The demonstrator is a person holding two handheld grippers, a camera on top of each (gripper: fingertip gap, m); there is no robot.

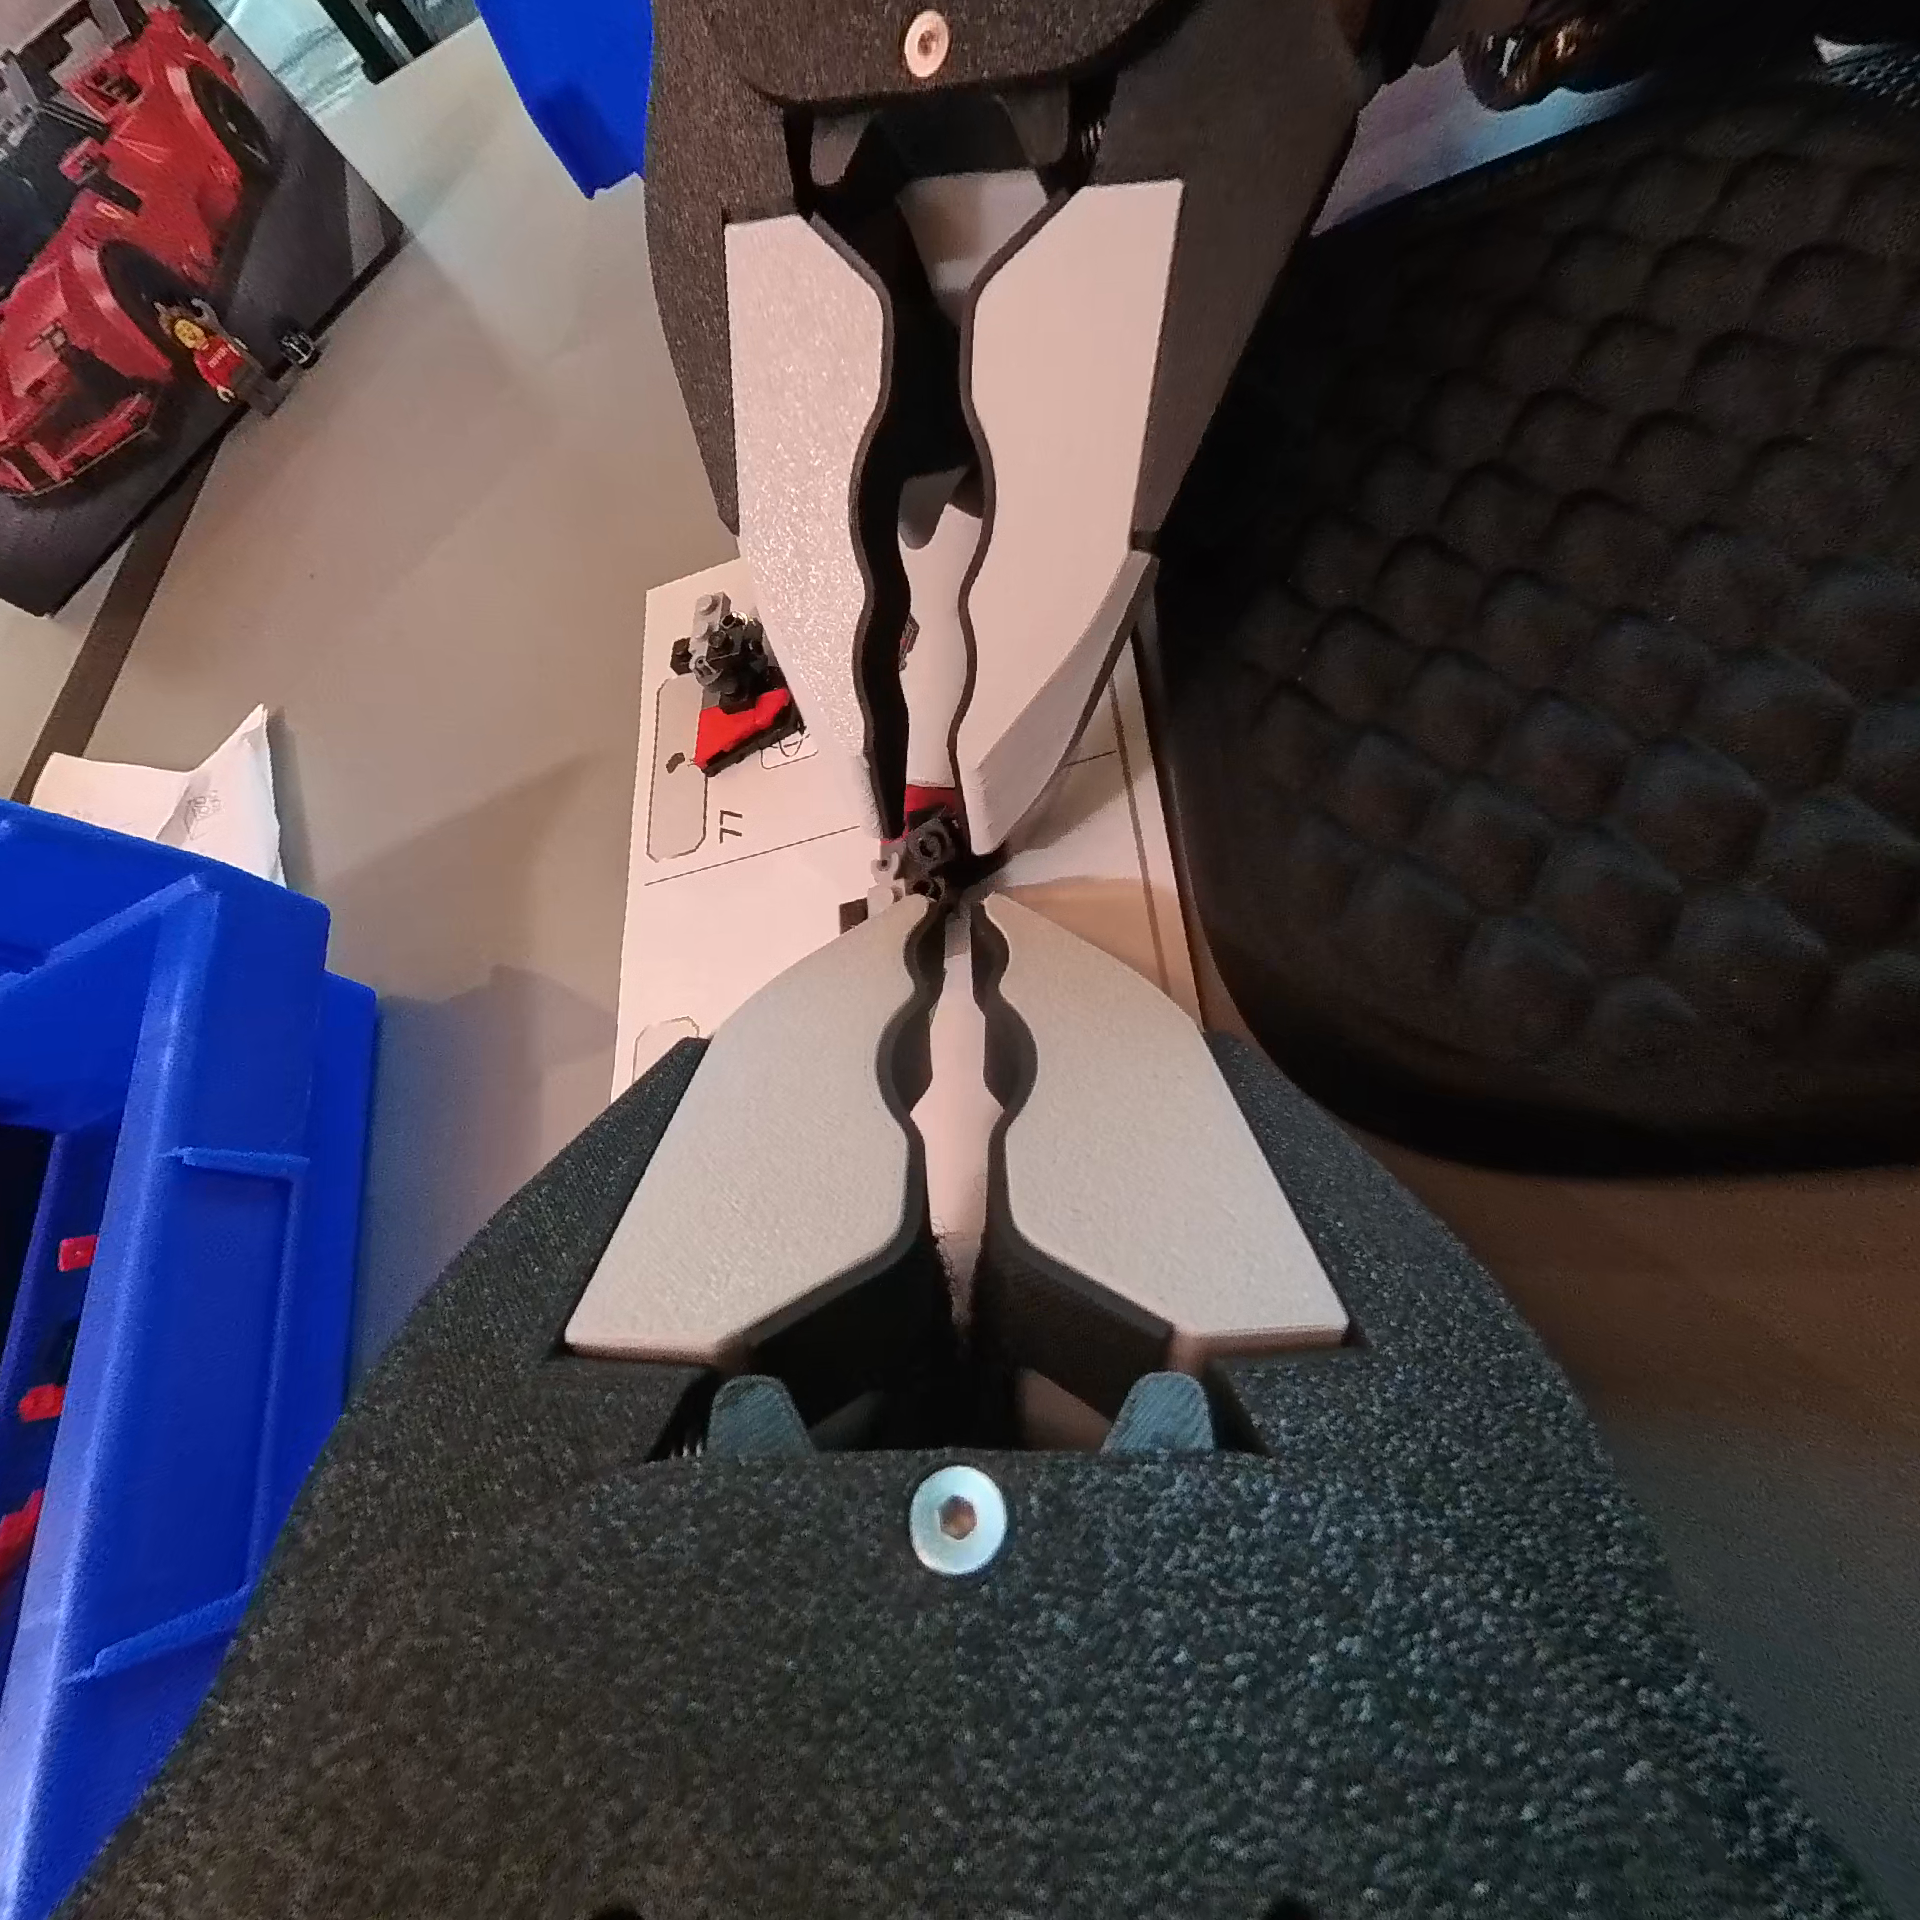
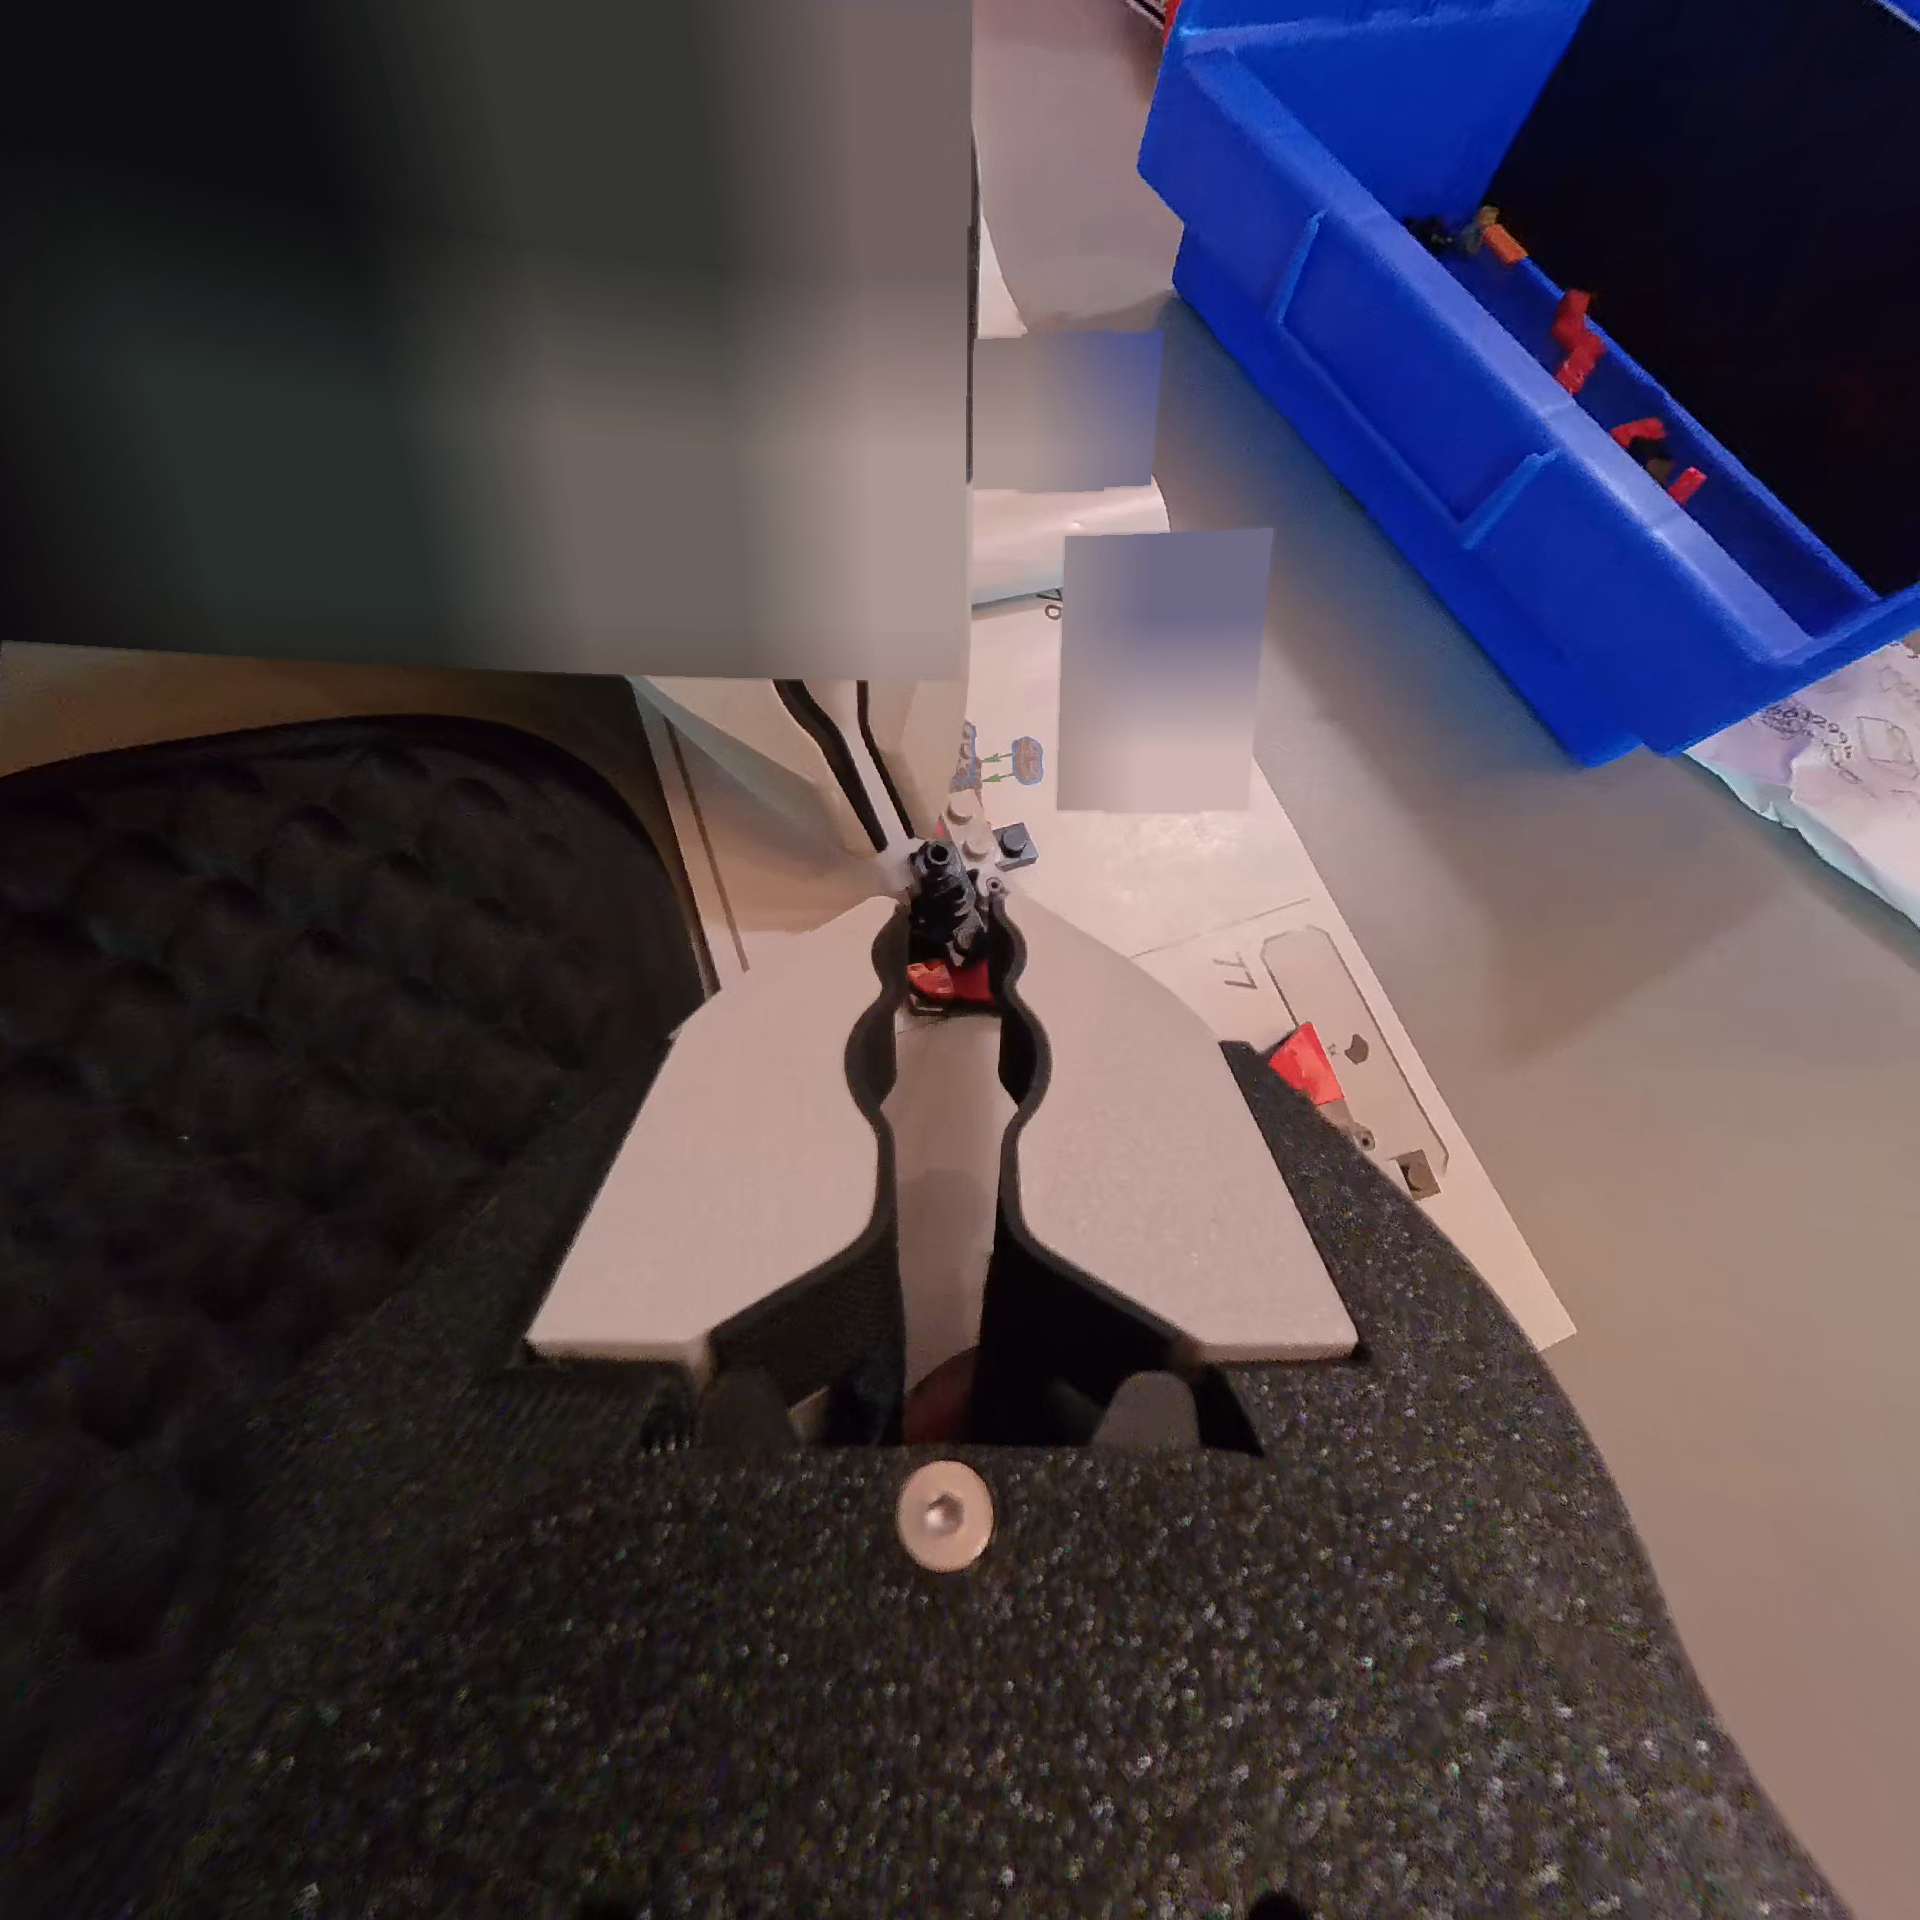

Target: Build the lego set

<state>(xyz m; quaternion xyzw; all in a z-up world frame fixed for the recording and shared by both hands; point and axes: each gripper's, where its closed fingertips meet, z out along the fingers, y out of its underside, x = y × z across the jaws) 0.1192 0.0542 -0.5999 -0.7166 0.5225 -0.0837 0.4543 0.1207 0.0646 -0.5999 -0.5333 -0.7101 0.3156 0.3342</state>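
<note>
Left wrist view, contents by size: dark quilted cushion (image 1: pixel 1558 623) filling the right side; pale table (image 1: pixel 416 520); blue parts bin (image 1: pixel 156 1247) at left, red pieces inside; set box with a red car pictured (image 1: pixel 114 270) at upper left; open instruction booklet (image 1: pixel 727 935) under both tools; crumpled white bag (image 1: pixel 187 790) beside the bin

Left gripper (image 1: pixel 951 899): closed on the near end of the small black-and-red lego sub-assembly (image 1: pixel 930 847), which is held above the booklet. Right gripper (image 1: pixel 925 821): enters opposite, tips meeting the same piece from the far side

Right wrist view: right gripper's fingers are pinched on the sub-assembly's red base, black stud stack protruding forward; a light grey part and a dark blue-grey plate (image 2: pixel 1013 844) sit at its far end

A second small red and black cluster (image 1: pixel 732 696) rests on the booklet page, just beside the right gripper

Risk, as judged: both grips are at the very fingertips on a tiny piece; uneven squeeze or a slight twist between the two tools could pop studs apart or flick the piece onto the cushion, where dark parts would be hard to find
</note>
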